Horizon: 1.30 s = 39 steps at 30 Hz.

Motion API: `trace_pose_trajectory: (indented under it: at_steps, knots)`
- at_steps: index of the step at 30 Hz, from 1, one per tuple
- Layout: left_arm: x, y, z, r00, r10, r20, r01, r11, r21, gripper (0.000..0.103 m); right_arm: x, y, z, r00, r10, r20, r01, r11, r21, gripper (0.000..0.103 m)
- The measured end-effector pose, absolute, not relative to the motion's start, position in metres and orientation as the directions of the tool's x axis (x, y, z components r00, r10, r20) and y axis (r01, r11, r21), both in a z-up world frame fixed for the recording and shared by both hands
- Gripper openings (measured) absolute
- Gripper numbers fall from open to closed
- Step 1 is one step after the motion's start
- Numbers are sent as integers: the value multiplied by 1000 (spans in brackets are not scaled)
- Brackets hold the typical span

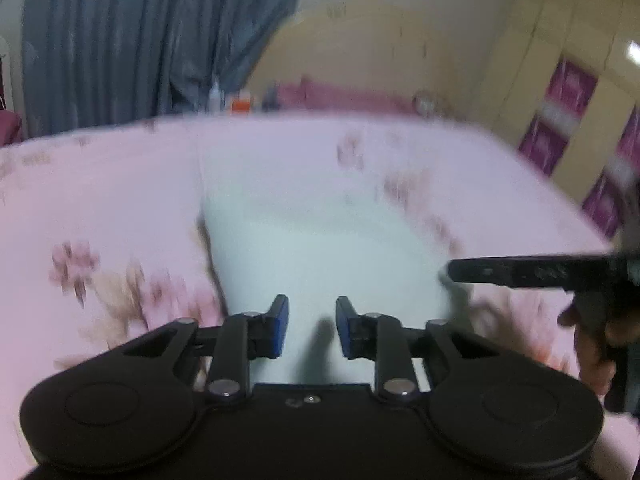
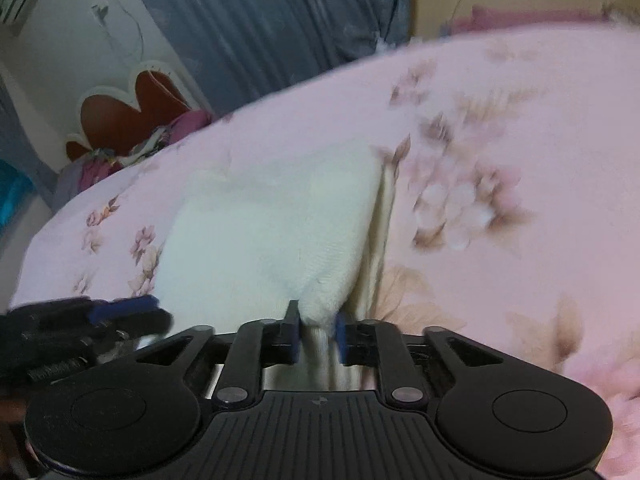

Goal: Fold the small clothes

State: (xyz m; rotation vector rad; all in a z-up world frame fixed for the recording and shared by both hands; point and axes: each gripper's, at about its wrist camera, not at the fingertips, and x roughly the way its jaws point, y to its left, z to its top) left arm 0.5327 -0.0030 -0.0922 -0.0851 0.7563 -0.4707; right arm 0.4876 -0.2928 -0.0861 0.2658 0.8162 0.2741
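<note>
A small white garment (image 1: 320, 240) lies flat on the pink floral bedsheet (image 1: 100, 200). My left gripper (image 1: 311, 326) is open and empty, just above the garment's near edge. My right gripper (image 2: 318, 330) is shut on the garment's near corner (image 2: 320, 312), where a cream ribbed layer shows beneath the white fabric (image 2: 260, 232). The right gripper also shows at the right of the left wrist view (image 1: 452, 270), at the garment's right edge. The left gripper shows at the lower left of the right wrist view (image 2: 156, 312). Both views are motion-blurred.
The bed (image 2: 520, 140) fills both views. Blue curtains (image 1: 140, 40) hang behind it. A wardrobe with purple panels (image 1: 568, 100) stands right. A bottle and small items (image 1: 236, 100) sit beyond the far edge. A heart-shaped headboard with piled clothes (image 2: 128, 120) is left.
</note>
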Motion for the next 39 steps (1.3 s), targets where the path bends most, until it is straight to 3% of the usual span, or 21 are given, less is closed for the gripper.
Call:
trace_pose_trajectory:
  at_steps: [1, 2, 4, 6, 8, 11, 15, 18, 22, 27, 29, 30, 33, 34, 35, 36, 37, 38, 39]
  knots:
    - [542, 0, -91, 645, -438, -626, 372, 896, -244, 27, 486, -293, -77, 703, 313, -638, -147, 943, 300, 63]
    - [552, 1, -91, 656, -428, -621, 363, 901, -237, 27, 492, -291, -71, 714, 329, -618, -175, 938, 298, 63]
    - [573, -2, -95, 658, -435, -614, 365, 898, -245, 27, 511, -280, -71, 690, 376, -619, -218, 923, 318, 53]
    - [590, -11, -107, 641, -434, -633, 370, 897, -240, 27, 531, -260, -79, 658, 398, -639, -281, 918, 281, 32]
    - [602, -21, -128, 580, -446, -682, 375, 889, -262, 27, 547, -239, -100, 605, 367, -707, -339, 922, 188, 29]
    - [601, -22, -135, 570, -496, -655, 388, 865, -319, 27, 556, -242, -122, 625, 204, -754, -271, 962, 35, 31]
    - [565, -14, -105, 603, -517, -607, 442, 850, -285, 26, 536, -262, -95, 662, 255, -705, -257, 961, 106, 32]
    - [532, -7, -107, 600, -519, -609, 441, 850, -289, 27, 504, -267, -79, 654, 375, -657, -329, 923, 199, 32]
    - [505, -14, -131, 564, -493, -662, 399, 865, -304, 26, 481, -252, -114, 566, 314, -762, -368, 924, 107, 32]
    - [455, -15, -136, 559, -470, -683, 375, 878, -298, 26, 447, -269, -95, 601, 370, -708, -343, 920, 190, 35]
    - [440, -11, -140, 545, -473, -693, 360, 878, -316, 26, 428, -266, -104, 526, 387, -757, -380, 904, 198, 35]
    - [434, -10, -139, 537, -473, -699, 372, 876, -307, 28, 420, -259, -117, 469, 366, -804, -398, 900, 178, 35]
    - [438, 1, -123, 553, -455, -698, 362, 886, -290, 36, 413, -274, -111, 487, 393, -780, -366, 903, 226, 35]
    - [442, 7, -117, 581, -446, -681, 342, 893, -293, 51, 416, -282, -104, 511, 397, -762, -332, 909, 251, 35]
    - [448, 12, -113, 615, -429, -661, 320, 903, -288, 72, 420, -290, -97, 544, 404, -736, -303, 912, 277, 40]
    - [454, 16, -109, 647, -404, -646, 293, 915, -278, 82, 428, -297, -91, 573, 415, -707, -270, 910, 315, 68]
    - [463, 20, -106, 669, -386, -635, 265, 922, -282, 84, 435, -304, -88, 592, 431, -682, -246, 902, 356, 83]
    - [473, 25, -104, 675, -391, -626, 245, 919, -310, 82, 445, -312, -87, 599, 466, -652, -230, 879, 418, 90]
    - [484, 30, -103, 672, -414, -614, 228, 904, -361, 82, 454, -319, -88, 591, 484, -645, -206, 864, 460, 89]
